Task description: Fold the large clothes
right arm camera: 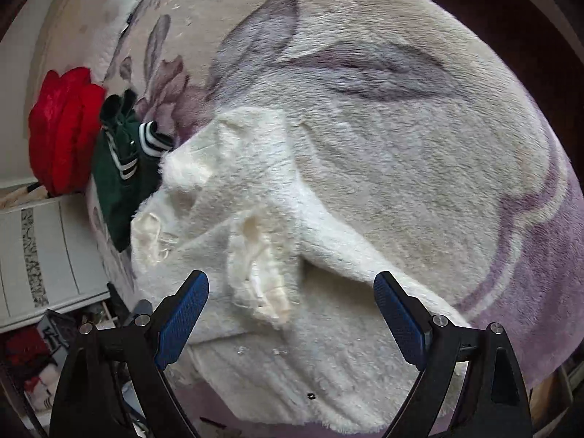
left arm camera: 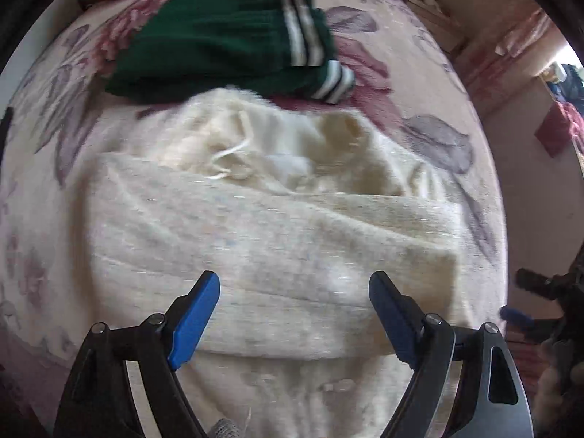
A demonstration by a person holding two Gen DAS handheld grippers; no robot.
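A large cream fleece garment (left arm camera: pixel 262 233) lies partly folded on the floral bed blanket (left arm camera: pixel 54 189), its hood and drawstring showing at the far side. My left gripper (left arm camera: pixel 294 284) is open above its near folded part and holds nothing. In the right wrist view the same garment (right arm camera: pixel 292 328) spreads under my right gripper (right arm camera: pixel 290 284), which is open and empty, with a sleeve (right arm camera: pixel 350 255) running off to the right and a cuff (right arm camera: pixel 262 273) between the fingers.
A folded dark green garment with white stripes (left arm camera: pixel 226 40) lies beyond the cream one, and a red item (right arm camera: pixel 62 131) lies behind it. A white cabinet (right arm camera: pixel 43 255) stands past the bed's left edge. The other gripper (left arm camera: pixel 547 292) shows at the right edge.
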